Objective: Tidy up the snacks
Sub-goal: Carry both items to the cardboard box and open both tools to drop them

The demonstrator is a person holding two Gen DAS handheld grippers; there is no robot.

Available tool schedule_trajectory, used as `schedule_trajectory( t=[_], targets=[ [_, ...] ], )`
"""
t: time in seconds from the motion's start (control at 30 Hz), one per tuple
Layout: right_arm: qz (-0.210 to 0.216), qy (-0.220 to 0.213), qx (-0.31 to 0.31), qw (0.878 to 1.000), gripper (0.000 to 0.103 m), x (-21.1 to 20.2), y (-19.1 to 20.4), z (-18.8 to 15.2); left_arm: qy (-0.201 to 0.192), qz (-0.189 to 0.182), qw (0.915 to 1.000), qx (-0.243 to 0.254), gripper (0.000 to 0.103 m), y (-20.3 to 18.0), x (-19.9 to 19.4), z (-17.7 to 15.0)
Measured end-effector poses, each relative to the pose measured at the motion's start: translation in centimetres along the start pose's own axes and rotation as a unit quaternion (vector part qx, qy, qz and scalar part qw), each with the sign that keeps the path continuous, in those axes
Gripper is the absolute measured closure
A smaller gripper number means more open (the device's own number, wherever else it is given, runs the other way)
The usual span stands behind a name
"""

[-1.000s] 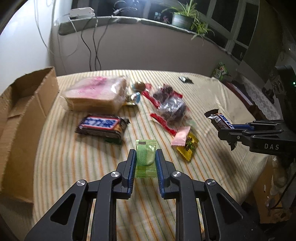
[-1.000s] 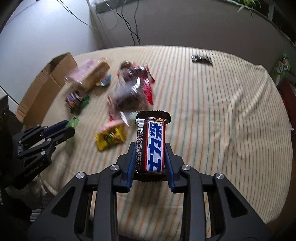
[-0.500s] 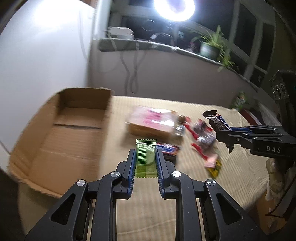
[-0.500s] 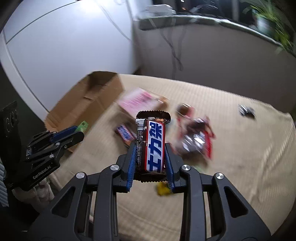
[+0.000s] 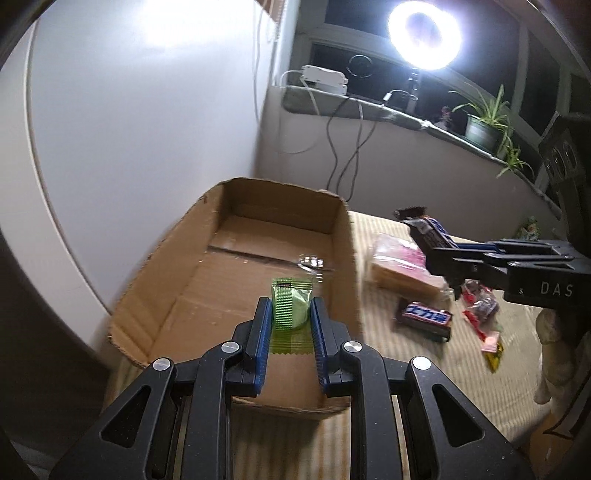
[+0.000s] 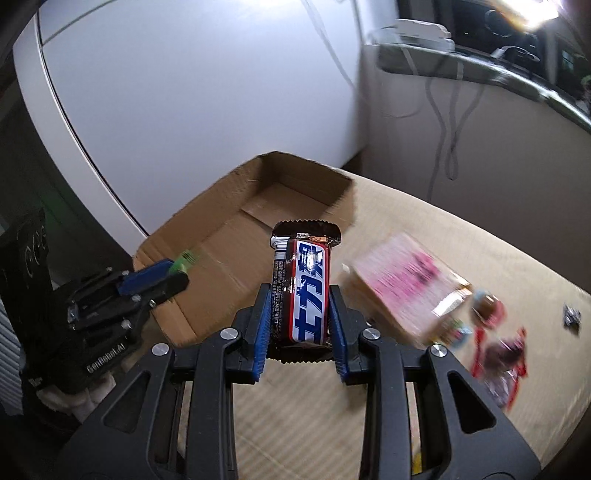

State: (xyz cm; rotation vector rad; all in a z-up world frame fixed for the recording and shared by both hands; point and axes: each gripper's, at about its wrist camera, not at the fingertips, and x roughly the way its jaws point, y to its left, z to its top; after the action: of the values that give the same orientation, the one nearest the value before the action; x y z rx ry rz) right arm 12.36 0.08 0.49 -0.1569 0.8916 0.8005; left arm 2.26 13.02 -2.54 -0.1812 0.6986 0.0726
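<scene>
My left gripper [image 5: 290, 308] is shut on a green candy packet [image 5: 290, 307] and holds it above the near part of an open cardboard box [image 5: 258, 254]. My right gripper [image 6: 300, 295] is shut on a chocolate bar [image 6: 306, 291] in a blue, white and red wrapper. It hangs over the table just right of the box [image 6: 236, 236]. In the left wrist view the right gripper [image 5: 436, 240] with its bar [image 5: 424, 225] is to the right of the box. In the right wrist view the left gripper [image 6: 173, 273] with the green packet [image 6: 184, 258] is over the box's near left corner.
A small shiny wrapper [image 5: 312, 263] lies in the box. On the striped tablecloth [image 5: 369, 424] lie a pink bread pack [image 5: 400, 264], a second chocolate bar [image 5: 426, 317], red and dark wrapped snacks [image 5: 480, 306] and a pink and yellow packet [image 5: 493, 349]. A ring light [image 5: 424, 35] glares above the windowsill.
Both grippers have swung left with their snacks, from over the table's snack pile toward the box. The left one now hangs over the box interior.
</scene>
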Motion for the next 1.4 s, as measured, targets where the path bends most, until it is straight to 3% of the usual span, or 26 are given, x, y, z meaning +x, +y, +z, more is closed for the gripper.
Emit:
schedule_trajectory(
  t=[0.33,0.63,0.73,0.8,0.87,1.2,1.27,1.33,1.4],
  targets=[
    [0.023,0.025,-0.036,0.999,0.073,5.3,4.2,2.3,0.002,0.019,0.9998,-0.009,0.084,1.6,0.7,0.1],
    [0.030,0.037,-0.051,0.998,0.073,7.0,4.9,2.6,0.005,0.030,0.9995,-0.009,0.082,2.0,1.1,0.1],
    [0.030,0.035,-0.053,0.998,0.069,7.1,4.9,2.6,0.006,0.034,0.9994,-0.007,0.081,1.8,1.2,0.0],
    [0.031,0.031,-0.051,0.998,0.053,6.7,4.8,2.6,0.007,0.036,0.9993,-0.006,0.080,1.7,1.2,0.0],
    [0.030,0.019,-0.051,0.998,0.047,6.1,4.7,2.7,0.006,0.038,0.9992,-0.006,0.079,1.8,1.1,0.0],
    [0.012,-0.010,-0.039,0.999,0.047,2.3,2.5,2.2,-0.014,0.022,0.9996,-0.007,0.078,1.1,-0.5,-0.3],
    [0.005,-0.016,-0.034,0.999,0.047,1.2,1.4,1.6,-0.016,0.014,0.9997,-0.007,0.072,0.6,-0.7,-0.4],
    [-0.007,-0.024,-0.029,0.999,0.047,0.0,0.0,0.8,-0.021,0.010,0.9997,-0.005,0.058,-0.1,-0.9,-0.5],
    [-0.020,-0.030,-0.024,0.999,0.047,-1.0,-1.3,0.1,-0.023,0.004,0.9997,-0.002,0.055,-0.8,-1.1,-0.5]
  ],
)
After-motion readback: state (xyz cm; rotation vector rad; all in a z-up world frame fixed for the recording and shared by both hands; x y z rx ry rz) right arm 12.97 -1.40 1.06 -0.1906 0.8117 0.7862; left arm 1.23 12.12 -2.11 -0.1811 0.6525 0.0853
